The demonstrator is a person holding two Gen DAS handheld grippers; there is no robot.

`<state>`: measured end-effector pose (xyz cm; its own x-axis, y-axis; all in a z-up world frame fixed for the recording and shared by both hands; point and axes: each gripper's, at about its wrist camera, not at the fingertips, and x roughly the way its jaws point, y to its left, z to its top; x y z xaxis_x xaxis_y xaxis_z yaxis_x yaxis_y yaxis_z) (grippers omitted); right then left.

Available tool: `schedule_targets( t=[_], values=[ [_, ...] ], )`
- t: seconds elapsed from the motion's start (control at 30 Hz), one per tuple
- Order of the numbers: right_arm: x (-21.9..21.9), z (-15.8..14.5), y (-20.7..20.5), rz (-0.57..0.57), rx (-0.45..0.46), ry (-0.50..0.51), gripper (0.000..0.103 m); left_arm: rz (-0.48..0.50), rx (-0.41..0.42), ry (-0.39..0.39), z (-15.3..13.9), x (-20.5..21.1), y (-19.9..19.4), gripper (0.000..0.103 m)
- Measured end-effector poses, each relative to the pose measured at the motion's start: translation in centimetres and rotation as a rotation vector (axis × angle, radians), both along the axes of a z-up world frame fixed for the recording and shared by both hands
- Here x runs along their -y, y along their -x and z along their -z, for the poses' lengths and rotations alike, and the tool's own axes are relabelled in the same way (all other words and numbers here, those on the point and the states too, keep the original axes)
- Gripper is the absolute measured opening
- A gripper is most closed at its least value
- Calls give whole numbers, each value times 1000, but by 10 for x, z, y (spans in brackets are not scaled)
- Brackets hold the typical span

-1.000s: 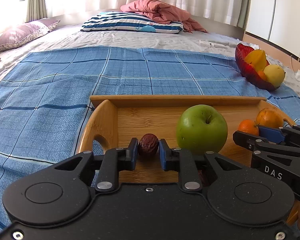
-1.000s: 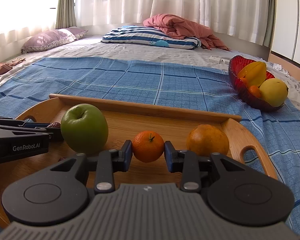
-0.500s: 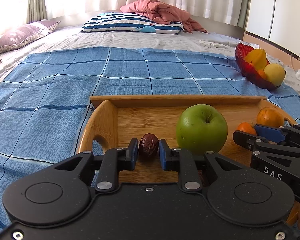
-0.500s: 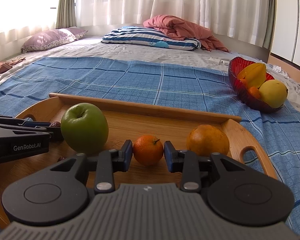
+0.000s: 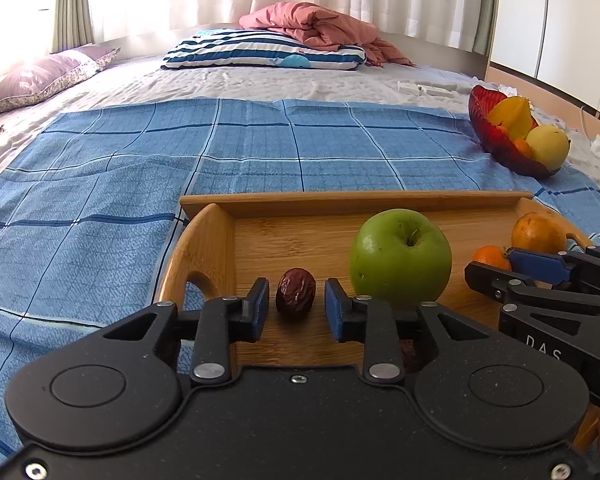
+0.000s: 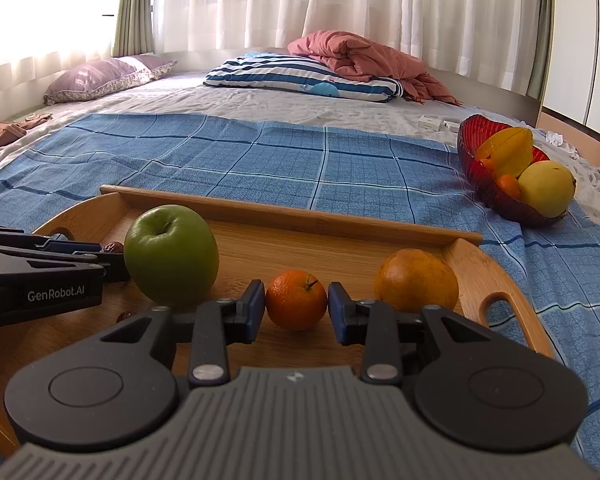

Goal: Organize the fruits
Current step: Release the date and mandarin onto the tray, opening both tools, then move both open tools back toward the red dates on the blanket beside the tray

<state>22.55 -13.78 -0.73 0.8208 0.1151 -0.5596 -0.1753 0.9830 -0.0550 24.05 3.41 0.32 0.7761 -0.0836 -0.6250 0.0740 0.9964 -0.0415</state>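
Note:
A wooden tray [image 5: 352, 198] [image 6: 284, 212] lies on the blue checked cloth. On it rests a wrinkled brown date [image 5: 296, 296], between the pads of my left gripper [image 5: 296, 313]. The jaws are opening, with a gap on each side of the date. A green apple [image 5: 400, 256] [image 6: 171, 256] stands just right of it. My right gripper [image 6: 296, 314] has a small tangerine [image 6: 296, 300] sitting on the tray between its jaws. These jaws are opening too, and the pads stand just off the fruit. A larger orange [image 6: 416, 280] lies to its right.
A red glass bowl [image 6: 496, 196] [image 5: 500, 148] with a star fruit, a yellow fruit and small oranges stands on the cloth at the right. Pillows and a pink blanket lie at the bed's far end. Another small brown date [image 6: 124, 315] lies near the tray's front.
Both grippers' jaws have spread apart. The date and the tangerine, gripped before, now sit loose on the tray between the pads. Neither hand has shifted.

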Motion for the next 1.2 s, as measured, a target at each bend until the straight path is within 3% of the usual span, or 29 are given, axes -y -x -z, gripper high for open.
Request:
schedule_targets(
  t=[0.03,0.3,0.57,0.67,0.83,1.2],
  values=[
    [0,0,1,0,2,3,49,-3,3,-5,-1,0,1,39],
    [6,-9,11,3,29,-17,50,-17,0,-2,-4,-3,10,50],
    [13,-24,28,23,93,-21,63,-10,44,-12,-21,-2,32,80],
    [15,-28,36,27,117,-11,69,-4,65,-10,-29,-2,43,85],
    [22,-34,49,45,154,-7,79,12,98,-10,-43,-2,63,92],
    [41,-41,84,86,199,-13,89,54,142,14,-59,7,108,97]
  ],
)
